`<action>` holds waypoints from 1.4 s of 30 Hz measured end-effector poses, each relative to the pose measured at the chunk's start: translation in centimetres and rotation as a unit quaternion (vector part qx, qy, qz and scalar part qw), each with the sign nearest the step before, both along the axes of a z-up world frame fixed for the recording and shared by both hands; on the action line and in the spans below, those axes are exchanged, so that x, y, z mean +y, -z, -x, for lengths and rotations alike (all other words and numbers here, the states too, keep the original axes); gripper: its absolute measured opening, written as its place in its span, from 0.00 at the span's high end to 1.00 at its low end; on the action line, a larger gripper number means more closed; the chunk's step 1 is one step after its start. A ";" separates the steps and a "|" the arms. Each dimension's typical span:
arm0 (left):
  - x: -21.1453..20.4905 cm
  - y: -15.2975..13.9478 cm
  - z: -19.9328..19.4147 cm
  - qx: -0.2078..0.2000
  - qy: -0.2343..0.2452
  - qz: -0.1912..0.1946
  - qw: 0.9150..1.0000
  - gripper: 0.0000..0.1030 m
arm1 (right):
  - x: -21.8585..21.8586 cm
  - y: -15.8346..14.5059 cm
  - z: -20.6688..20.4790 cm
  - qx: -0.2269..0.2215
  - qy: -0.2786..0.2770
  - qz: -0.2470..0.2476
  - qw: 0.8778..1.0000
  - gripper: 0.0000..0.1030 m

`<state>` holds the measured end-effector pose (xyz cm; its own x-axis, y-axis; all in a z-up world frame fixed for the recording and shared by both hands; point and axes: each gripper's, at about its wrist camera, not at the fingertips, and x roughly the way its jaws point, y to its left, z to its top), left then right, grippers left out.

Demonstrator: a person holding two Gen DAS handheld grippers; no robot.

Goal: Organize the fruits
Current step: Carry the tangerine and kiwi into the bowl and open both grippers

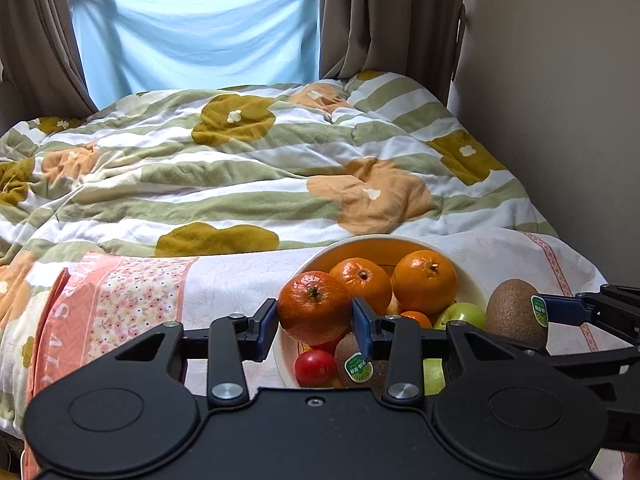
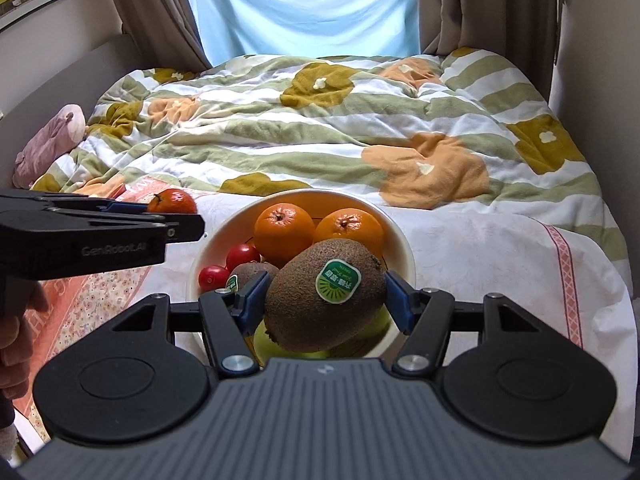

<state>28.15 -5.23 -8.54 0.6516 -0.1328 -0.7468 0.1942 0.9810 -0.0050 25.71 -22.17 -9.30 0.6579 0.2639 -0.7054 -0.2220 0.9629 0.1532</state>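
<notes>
In the left wrist view, the left gripper [image 1: 315,312] is clamped on a mandarin [image 1: 314,306] above the near rim of the bowl [image 1: 320,258]; a loose pinch could drop it.

In the right wrist view, the right gripper [image 2: 325,298] clamps a kiwi [image 2: 325,300] over the bowl's near side; its rounded ends may slip out onto the fruit below.

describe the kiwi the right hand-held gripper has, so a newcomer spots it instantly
On the bed, find the white fruit bowl on the pale cloth. Just above its near side, the right hand-held gripper clamps a large kiwi. Unlike the smaller kiwi in the bowl, it is lifted, its green sticker facing the camera.
</notes>
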 end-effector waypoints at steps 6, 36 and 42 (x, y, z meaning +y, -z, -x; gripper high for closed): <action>-0.7 1.7 -2.9 0.022 0.002 -0.018 1.000 0.58 | 0.3 1.0 -2.1 0.011 -0.030 -0.002 0.999 0.26; 4.5 -1.4 1.7 -0.002 -0.022 -0.002 1.000 0.09 | 2.7 0.1 -3.2 -0.001 -0.042 0.018 0.999 0.26; 6.2 -1.4 3.0 0.002 -0.037 0.002 0.999 0.09 | 3.8 1.0 -4.3 0.002 -0.045 0.025 0.999 0.26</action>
<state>25.19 0.94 -7.12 0.6572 -0.0864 -0.7488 0.1205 0.9927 -0.0088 30.02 -18.41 -10.26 0.6311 0.2850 -0.7214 -0.3068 0.9459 0.1053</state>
